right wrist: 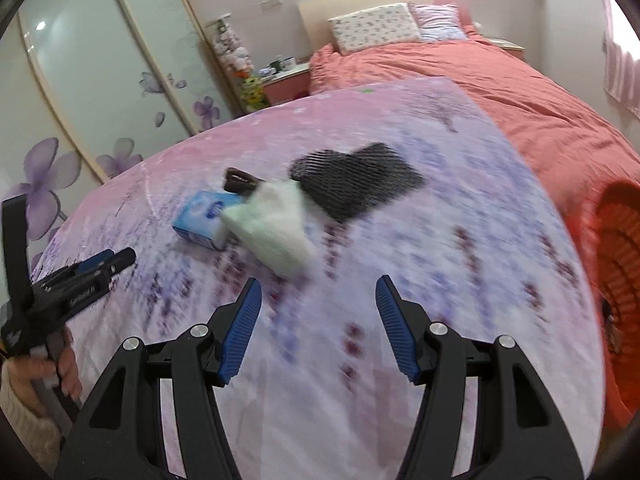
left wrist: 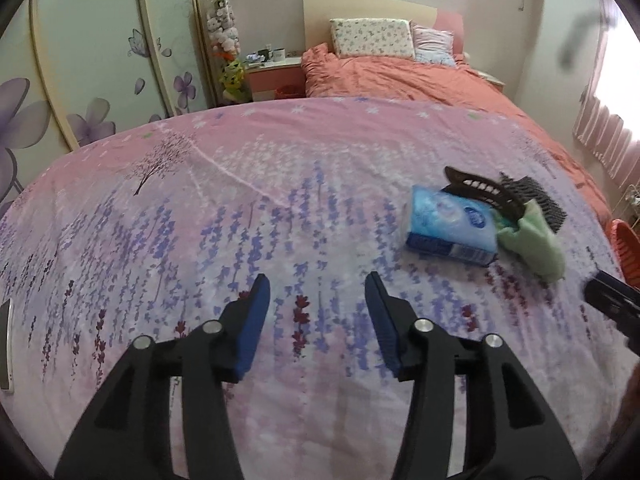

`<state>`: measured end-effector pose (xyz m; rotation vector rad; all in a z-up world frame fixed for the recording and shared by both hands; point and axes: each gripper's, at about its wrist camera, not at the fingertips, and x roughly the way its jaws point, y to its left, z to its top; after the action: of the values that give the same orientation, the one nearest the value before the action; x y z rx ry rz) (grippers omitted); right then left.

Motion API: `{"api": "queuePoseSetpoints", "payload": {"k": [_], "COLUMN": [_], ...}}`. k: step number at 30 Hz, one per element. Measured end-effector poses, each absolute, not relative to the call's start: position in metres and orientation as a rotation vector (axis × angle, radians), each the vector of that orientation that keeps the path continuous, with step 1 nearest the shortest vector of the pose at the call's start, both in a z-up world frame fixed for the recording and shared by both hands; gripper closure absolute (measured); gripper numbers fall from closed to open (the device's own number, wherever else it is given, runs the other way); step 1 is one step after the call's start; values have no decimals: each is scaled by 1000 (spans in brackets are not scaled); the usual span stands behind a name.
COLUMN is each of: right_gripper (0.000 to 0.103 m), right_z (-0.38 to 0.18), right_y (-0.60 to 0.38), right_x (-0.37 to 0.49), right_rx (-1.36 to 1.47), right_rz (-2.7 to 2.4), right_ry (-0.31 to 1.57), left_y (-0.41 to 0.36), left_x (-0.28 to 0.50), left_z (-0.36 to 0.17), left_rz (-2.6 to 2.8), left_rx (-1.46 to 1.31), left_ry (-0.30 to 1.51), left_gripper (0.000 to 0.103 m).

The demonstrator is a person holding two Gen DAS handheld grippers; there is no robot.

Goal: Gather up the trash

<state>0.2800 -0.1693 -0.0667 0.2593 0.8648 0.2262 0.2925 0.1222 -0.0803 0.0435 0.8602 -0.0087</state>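
I am holding both grippers over the flowered bedspread (left wrist: 168,208), and the trash is lying in a small cluster ahead: a blue tissue pack (left wrist: 448,226), a pale green crumpled cloth or paper (left wrist: 532,240), a dark brown slotted plastic piece (left wrist: 486,192) and a black foam net sleeve (right wrist: 356,184). I am judging all of it as light; the green wad and the net should squash softly, so I would pinch them across a bunched fold, while the tissue pack is slick-wrapped and better taken across its narrow sides. The brown piece looks stiff and thin, so an edge grip suits it. My left gripper (left wrist: 318,284) is spread with nothing between its pads, and the cluster is sitting at about two o'clock from it, well apart. My right gripper (right wrist: 318,286) is also spread and empty; the green wad is lying near, at about eleven o'clock, with the net at twelve beyond it. An orange basket (right wrist: 620,248) is standing at three o'clock beside the bed.
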Motion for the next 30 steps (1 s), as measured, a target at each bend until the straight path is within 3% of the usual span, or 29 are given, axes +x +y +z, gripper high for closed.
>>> {"api": "queuePoseSetpoints", "payload": {"k": [4,5,6,8,11,13,22,30], "right_gripper": [47,58,76,90,92,92,93,93], "right_z": [-69,-70,-72,-77,-77,-77,-79,-82], "right_y": [-144,-140,-136,-134,-149,-161,-199,-208], "right_x": [304,307,311,314,300,289,272,270], "right_rx": [253,242,226,204,222,221,245,260], "right_rz": [246,245,243,238,215,179,88,76], "right_ry": [880,881,887,907,886,872,876,879], "left_y": [115,112,109,103,86,72,31,100], "left_x": [292,293,294,301,311,317,350,344], "left_z": [-77,-77,-77,-78,-81,-85,-109,-111], "left_rz": [-35,-39,-43,-57,-83,-86,-28,89], "left_rx": [12,2,-13,-31,-30,-16,93,61], "left_ry": [854,853,851,848,837,844,914,932], "left_gripper": [38,31,27,19,7,4,6,11]}}
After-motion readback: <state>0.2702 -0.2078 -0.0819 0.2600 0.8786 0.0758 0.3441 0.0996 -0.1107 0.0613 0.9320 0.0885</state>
